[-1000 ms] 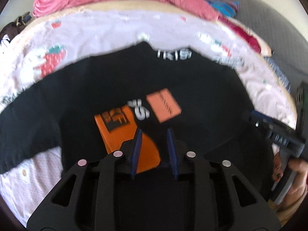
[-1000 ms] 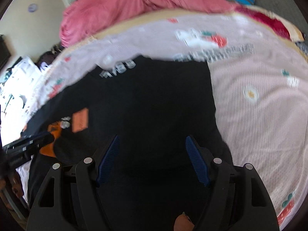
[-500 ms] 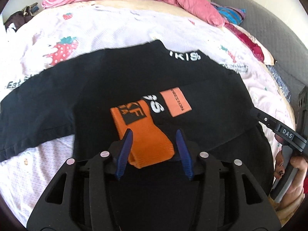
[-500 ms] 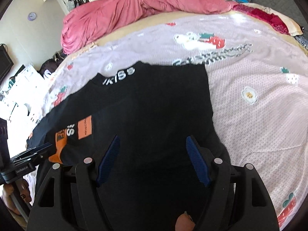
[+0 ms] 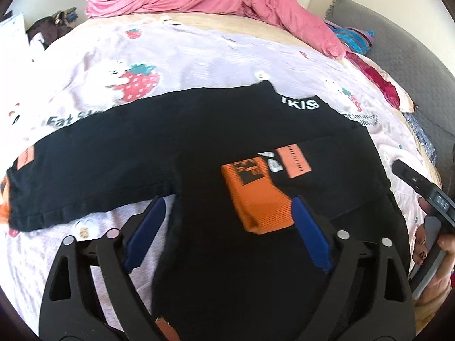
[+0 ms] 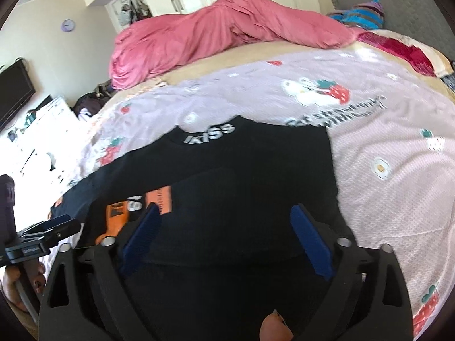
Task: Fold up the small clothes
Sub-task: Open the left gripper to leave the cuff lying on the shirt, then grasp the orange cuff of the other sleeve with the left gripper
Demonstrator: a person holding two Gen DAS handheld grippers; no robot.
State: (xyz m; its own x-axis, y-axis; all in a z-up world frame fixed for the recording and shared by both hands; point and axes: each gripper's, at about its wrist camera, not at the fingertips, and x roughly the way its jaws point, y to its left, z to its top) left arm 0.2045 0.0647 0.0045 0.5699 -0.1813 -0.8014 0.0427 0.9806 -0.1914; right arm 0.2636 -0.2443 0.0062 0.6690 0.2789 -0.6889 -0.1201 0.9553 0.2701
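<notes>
So: one black sweatshirt (image 5: 216,147) on bed (image 5: 199,56); left gripper (image 5: 227,233), right gripper (image 6: 224,236) both spread apart, empty. Only right view shows TV (image 6: 14,91).

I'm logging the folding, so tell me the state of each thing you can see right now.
Black top: flat on the bed, right sleeve folded in over the body, left sleeve spread out.
Left tongs: open, empty.
Right tongs: open, empty.
Pink duvet: bunched up.
</notes>
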